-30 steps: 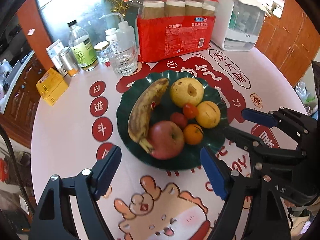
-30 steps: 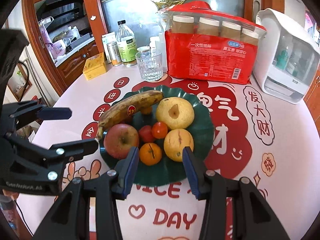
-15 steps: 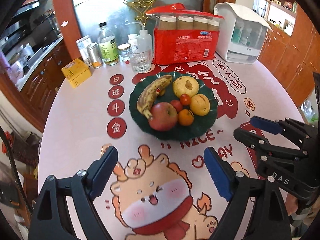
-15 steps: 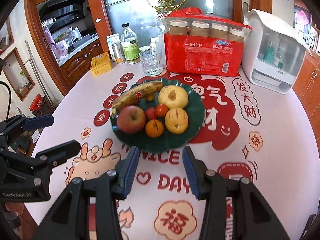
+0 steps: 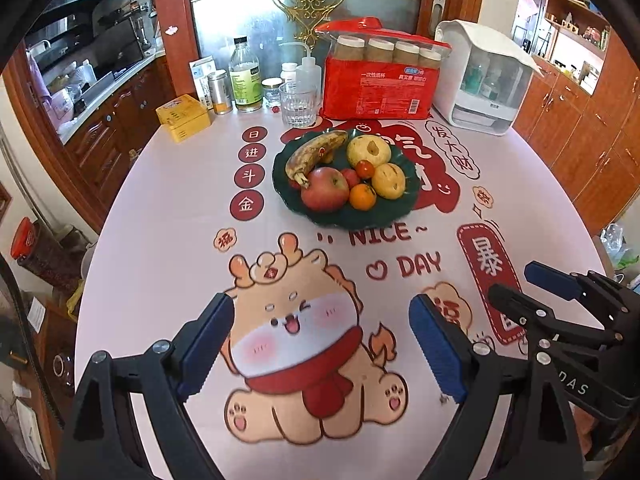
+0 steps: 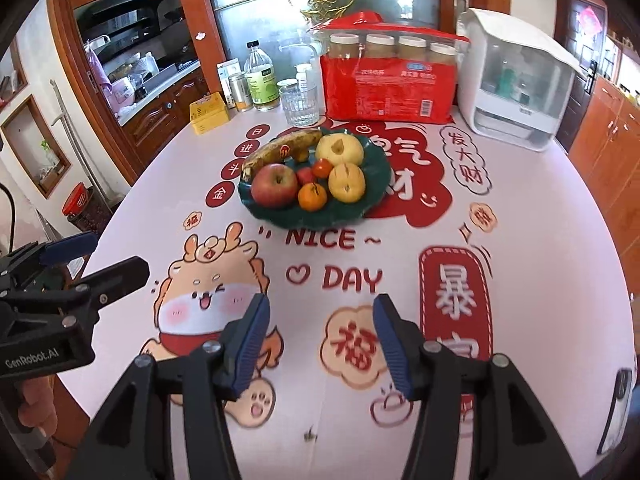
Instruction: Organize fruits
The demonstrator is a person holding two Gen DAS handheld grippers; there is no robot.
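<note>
Green plate [image 5: 408,204] sits toward the far edge of the round table [image 5: 168,240], just in front of a glass [image 5: 298,105] and a red package [image 5: 380,86]. On it: banana [image 5: 316,151], apple [image 5: 325,189], orange [image 5: 362,197], two pears (yellow, blemished), small tomatoes. Left gripper [image 5: 322,340] spread wide, nothing between its jaws. Right gripper [image 6: 320,340] jaws opening, also empty. Both hang over the near edge, well apart from the plate.
</note>
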